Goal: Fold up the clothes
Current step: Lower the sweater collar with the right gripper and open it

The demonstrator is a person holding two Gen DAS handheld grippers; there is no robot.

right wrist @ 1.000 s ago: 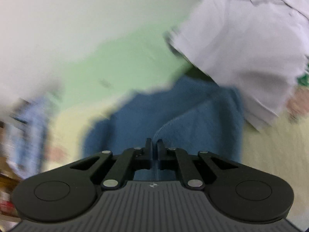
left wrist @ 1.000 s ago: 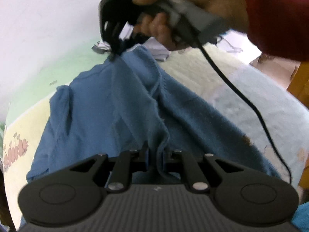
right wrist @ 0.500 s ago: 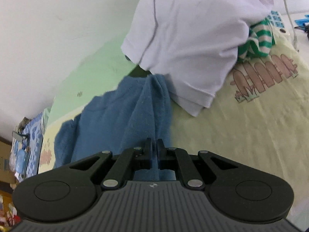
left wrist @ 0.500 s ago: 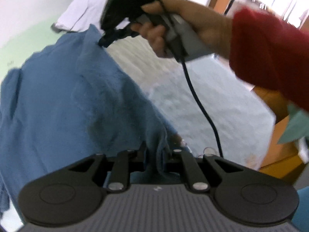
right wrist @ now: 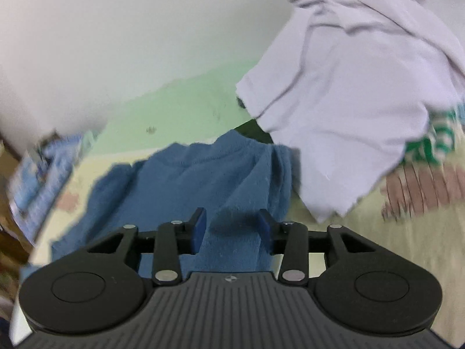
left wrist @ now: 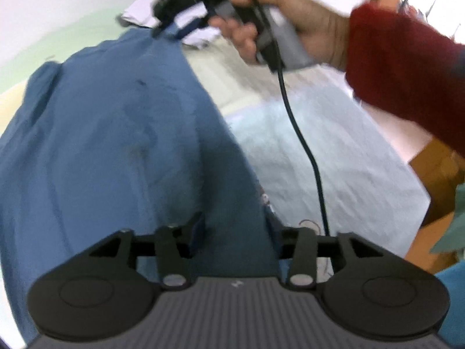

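Note:
A blue knit sweater (left wrist: 116,133) lies spread on the bed. My left gripper (left wrist: 237,231) hovers over its near edge. Its jaws are opening, and the cloth lies loose between the parted pads. A hand in a red sleeve (left wrist: 407,67) holds my right gripper (left wrist: 173,29) at the sweater's far corner. In the right wrist view, the right gripper (right wrist: 232,226) is also opening. A fold of the sweater (right wrist: 203,174) sits between its blue pads without being pressed.
A white garment (right wrist: 348,101) is heaped just right of the sweater, with a green-striped piece (right wrist: 430,145) under it. A black cable (left wrist: 302,139) hangs over the pale blue sheet (left wrist: 334,151). Wooden furniture (left wrist: 436,171) stands past the bed's edge. A white wall borders the far side.
Both grippers were shut on the sweater's edge, and now both have parted and let it go. The sweater lies flatter on the bed. Both hands have shifted sideways and a little lower.

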